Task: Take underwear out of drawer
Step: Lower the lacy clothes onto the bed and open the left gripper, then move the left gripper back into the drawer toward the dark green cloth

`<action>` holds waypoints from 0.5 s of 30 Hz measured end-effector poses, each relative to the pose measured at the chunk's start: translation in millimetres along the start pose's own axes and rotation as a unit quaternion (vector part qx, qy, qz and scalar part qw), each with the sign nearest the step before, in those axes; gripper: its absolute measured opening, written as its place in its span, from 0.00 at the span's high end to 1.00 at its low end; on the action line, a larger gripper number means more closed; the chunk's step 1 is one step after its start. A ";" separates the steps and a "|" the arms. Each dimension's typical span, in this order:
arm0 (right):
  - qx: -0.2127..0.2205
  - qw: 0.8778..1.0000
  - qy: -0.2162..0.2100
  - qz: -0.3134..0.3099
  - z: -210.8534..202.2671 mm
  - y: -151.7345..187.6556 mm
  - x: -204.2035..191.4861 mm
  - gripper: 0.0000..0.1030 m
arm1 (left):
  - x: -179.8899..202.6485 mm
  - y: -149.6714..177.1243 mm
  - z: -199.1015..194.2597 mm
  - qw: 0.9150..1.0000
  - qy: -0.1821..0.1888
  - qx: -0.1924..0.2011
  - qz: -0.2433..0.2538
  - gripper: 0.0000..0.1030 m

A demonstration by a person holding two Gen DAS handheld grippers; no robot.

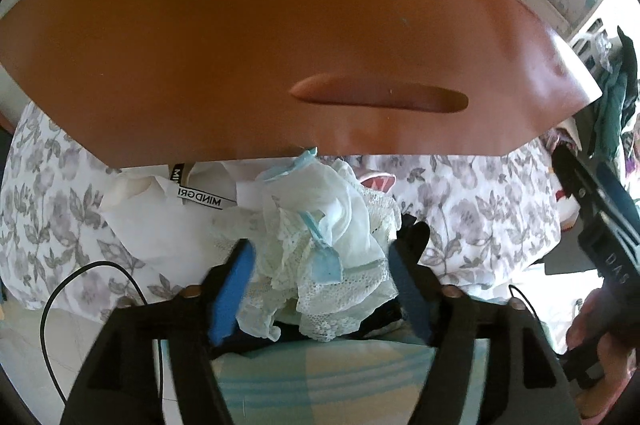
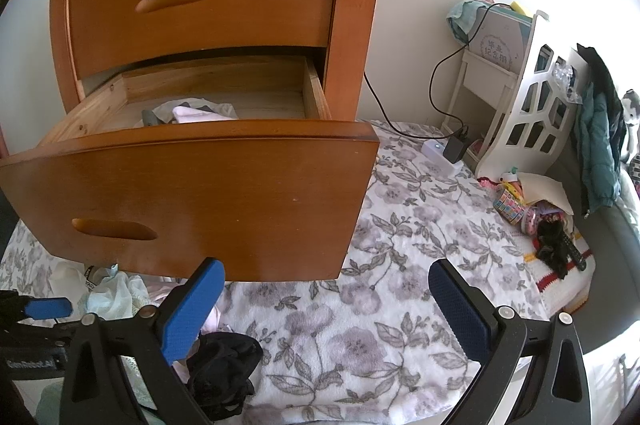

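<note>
Below the open drawer (image 2: 192,193), the left hand-held gripper (image 1: 324,265) stood spread around pale lace underwear (image 1: 320,245) without pressing it, the right hand-held gripper (image 2: 324,305) gaping empty over the floral blanket (image 2: 400,245).

Both grippers (image 2: 324,309): black frames, blue textured pads (image 2: 188,313), silver screws.

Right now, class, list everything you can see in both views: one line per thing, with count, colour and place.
nightstand: one, brown wood, by the wall
lower drawer: one, brown, pulled open, clothes still inside
pale underwear: one bundle, white and light blue, on the floor pile below the drawer front
black garment: one, black, beside the pile
floral blanket: one, white and grey, over the floor
white rack: one, white, against the wall
left gripper: blue pads, open around the underwear
right gripper: blue pads, open, empty
</note>
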State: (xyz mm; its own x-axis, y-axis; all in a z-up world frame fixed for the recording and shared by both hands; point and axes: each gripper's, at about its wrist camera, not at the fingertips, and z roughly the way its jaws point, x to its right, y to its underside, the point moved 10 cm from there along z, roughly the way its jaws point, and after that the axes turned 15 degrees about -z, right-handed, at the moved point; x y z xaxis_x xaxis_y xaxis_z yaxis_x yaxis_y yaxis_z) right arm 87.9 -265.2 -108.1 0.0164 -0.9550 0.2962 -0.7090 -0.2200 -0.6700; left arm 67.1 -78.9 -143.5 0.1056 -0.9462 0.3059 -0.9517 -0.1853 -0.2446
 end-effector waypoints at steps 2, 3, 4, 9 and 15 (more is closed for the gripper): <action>0.000 1.000 0.000 0.000 -0.3 -0.2 0.1 0.00 | -0.7 -2.8 -4.9 1.000 0.001 0.008 0.000 0.20; 0.000 1.000 0.000 0.000 -0.3 -0.2 0.1 0.00 | -1.2 -4.5 -7.0 1.000 0.003 0.010 0.000 0.18; 0.000 1.000 0.000 0.000 -0.3 -0.1 0.1 0.00 | -0.7 -5.6 -9.4 1.000 0.006 0.014 0.001 0.16; 0.000 1.000 0.000 0.000 -0.4 -0.3 0.0 0.00 | 8.7 -8.8 -20.6 0.999 0.024 0.029 0.010 0.15; 0.000 1.000 -0.001 0.001 -0.4 -0.4 -0.3 0.00 | 25.3 -10.2 -47.8 0.997 0.058 0.044 0.028 0.06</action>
State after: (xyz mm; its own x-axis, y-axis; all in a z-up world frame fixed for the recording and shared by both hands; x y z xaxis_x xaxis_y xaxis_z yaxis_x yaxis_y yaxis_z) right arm 88.0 -264.8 -107.7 0.0165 -0.9555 0.2945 -0.7096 -0.2187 -0.6698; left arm 65.7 -88.3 -89.3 0.0146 -0.9194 0.3932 -0.9258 -0.1610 -0.3421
